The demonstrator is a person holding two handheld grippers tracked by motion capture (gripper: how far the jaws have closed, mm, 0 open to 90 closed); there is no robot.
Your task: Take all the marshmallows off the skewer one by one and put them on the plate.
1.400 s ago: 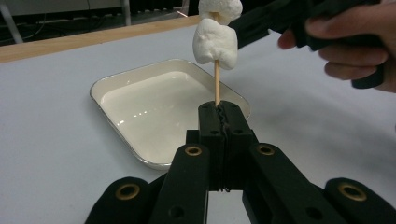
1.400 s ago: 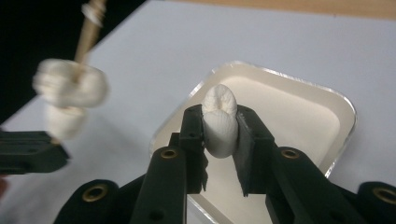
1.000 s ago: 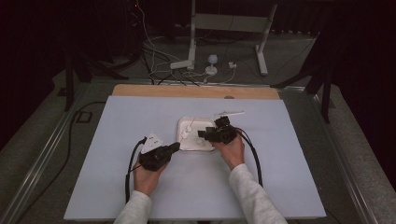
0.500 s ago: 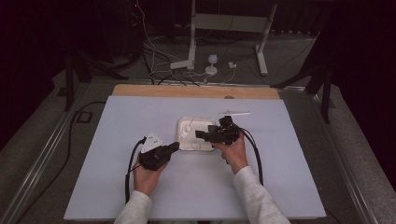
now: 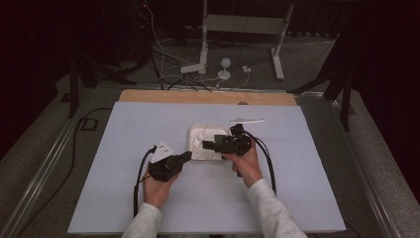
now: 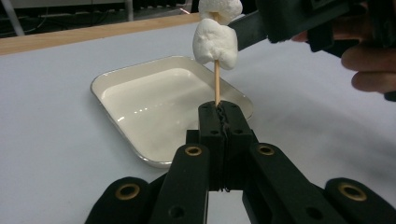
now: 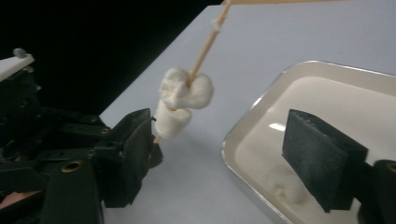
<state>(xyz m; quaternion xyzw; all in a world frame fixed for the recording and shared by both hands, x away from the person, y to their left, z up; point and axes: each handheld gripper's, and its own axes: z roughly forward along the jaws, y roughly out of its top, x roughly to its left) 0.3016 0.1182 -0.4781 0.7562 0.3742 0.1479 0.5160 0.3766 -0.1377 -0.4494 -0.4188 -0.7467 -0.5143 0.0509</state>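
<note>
The left claw [image 6: 219, 109], pressed together on the wooden skewer [image 6: 216, 86], holds it upright over the white tray [image 6: 121, 126] so the spread right claw [image 5: 210, 145] can thread marshmallows [image 6: 215, 42].

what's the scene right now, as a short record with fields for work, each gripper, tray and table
work: threading marshmallows onto a wooden skewer
left gripper: shut on the skewer's lower end, skewer upright
right gripper: open, beside the marshmallows, jaws have just been opening, nothing pressed between them
marshmallows: two, stacked on the skewer
tray: white, shallow, behind the skewer
table: pale sheet cover
</note>
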